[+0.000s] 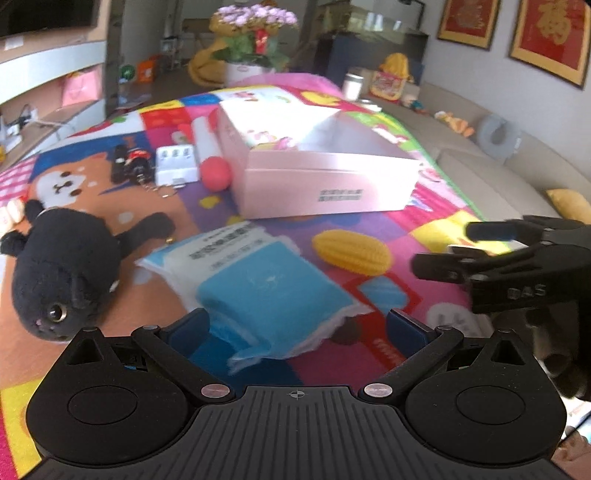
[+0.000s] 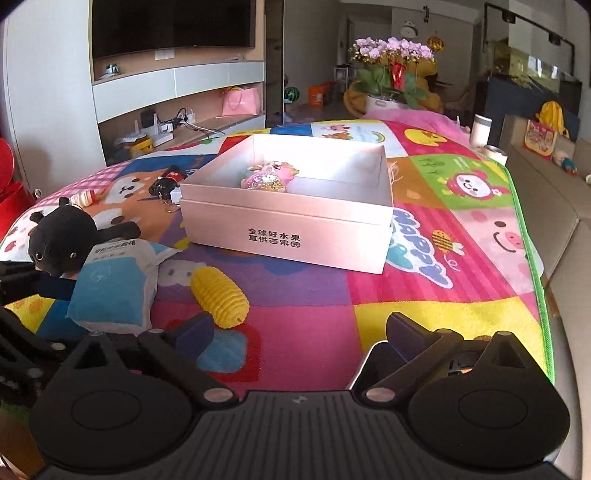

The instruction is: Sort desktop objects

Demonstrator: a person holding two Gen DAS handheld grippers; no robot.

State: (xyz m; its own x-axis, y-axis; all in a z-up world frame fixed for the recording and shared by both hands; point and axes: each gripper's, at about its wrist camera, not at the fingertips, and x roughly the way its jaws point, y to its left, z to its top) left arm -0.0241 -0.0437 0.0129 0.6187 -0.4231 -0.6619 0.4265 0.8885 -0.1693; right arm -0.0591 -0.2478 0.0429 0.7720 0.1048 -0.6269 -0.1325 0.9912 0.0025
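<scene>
The pink box had black Chinese writing and held a pink sparkly toy. Both tongs, left and right, were open and empty.

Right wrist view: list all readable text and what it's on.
"全球好水果" over "直供百果园": front wall of the pink box.
"HAPPY": blue letters on the play mat, right of the box, tilted.
Blue-and-white packet: dark print along its top, too blurred to read.
Red framed wall hangings in the left wrist view: gold characters, not legible.
</scene>
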